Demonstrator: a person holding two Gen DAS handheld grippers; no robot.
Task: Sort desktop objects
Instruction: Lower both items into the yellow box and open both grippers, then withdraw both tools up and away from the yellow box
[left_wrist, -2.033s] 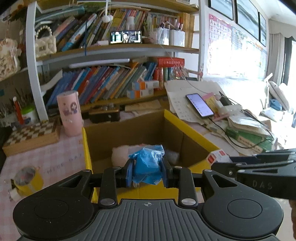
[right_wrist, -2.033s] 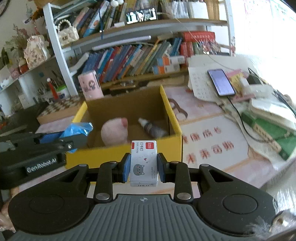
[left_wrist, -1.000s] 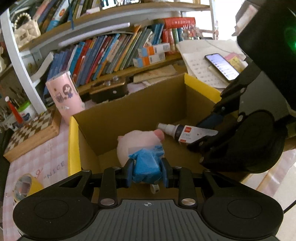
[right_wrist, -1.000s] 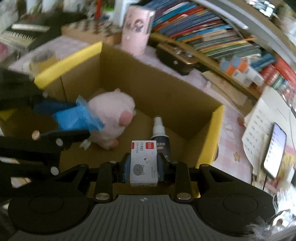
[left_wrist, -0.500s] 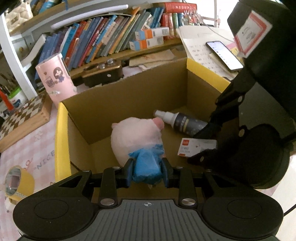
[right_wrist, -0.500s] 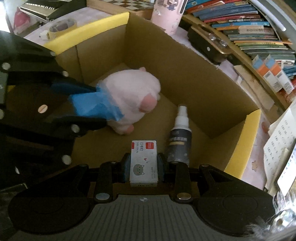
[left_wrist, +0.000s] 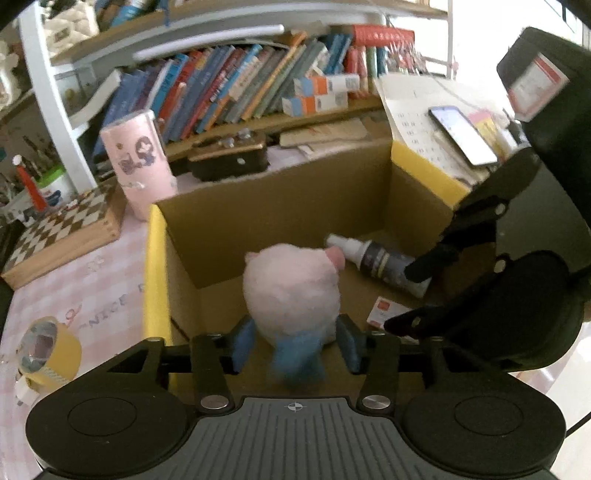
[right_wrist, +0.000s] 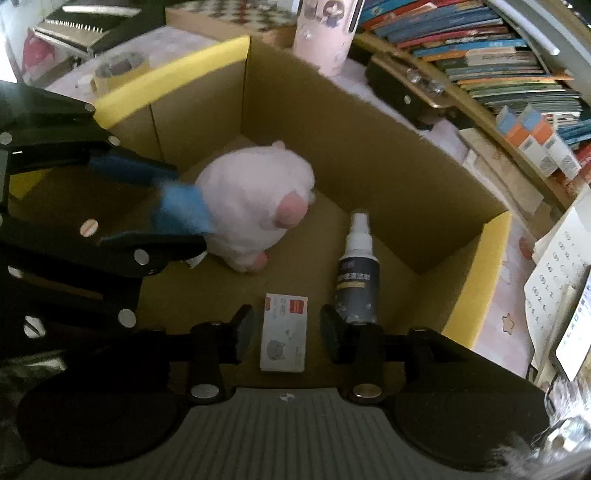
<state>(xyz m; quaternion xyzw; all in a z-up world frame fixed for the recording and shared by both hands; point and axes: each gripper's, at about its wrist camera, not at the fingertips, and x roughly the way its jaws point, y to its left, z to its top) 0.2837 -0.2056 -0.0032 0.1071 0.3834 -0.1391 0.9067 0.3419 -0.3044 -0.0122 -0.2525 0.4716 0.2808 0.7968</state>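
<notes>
**Both claws open inside the box**

Right now both my claws hang over the open cardboard box (right_wrist: 369, 147) with yellow top edges, standing on the pink checked worktop (left_wrist: 74, 280).

- Bookshelf (left_wrist: 240, 85) runs behind the box, packed with leaning books.
- Pink plush (right_wrist: 251, 206) sits on the box floor near the left wall.
- Pink cylinder (left_wrist: 138, 162) stands on the worktop just behind the box's far left corner, with a chequered wooden case (left_wrist: 70, 229) beside it.
- Left claw (left_wrist: 295, 343): jaws have just been opening. A blue crumpled item (left_wrist: 299, 362) is between them, blurred, with a gap to each pad. It is right against the plush, over the box floor.
- Right claw (right_wrist: 286, 332): jaws have just been opening. The small white carton (right_wrist: 284, 334) with a red label and a cat face lies on the box floor between the pads, clear of both.
- Dark spray bottle (right_wrist: 358, 273) with a white top lies on the box floor just right of the carton.
- Yellow tape roll (left_wrist: 48, 350) sits on the worktop left of the box.
</notes>
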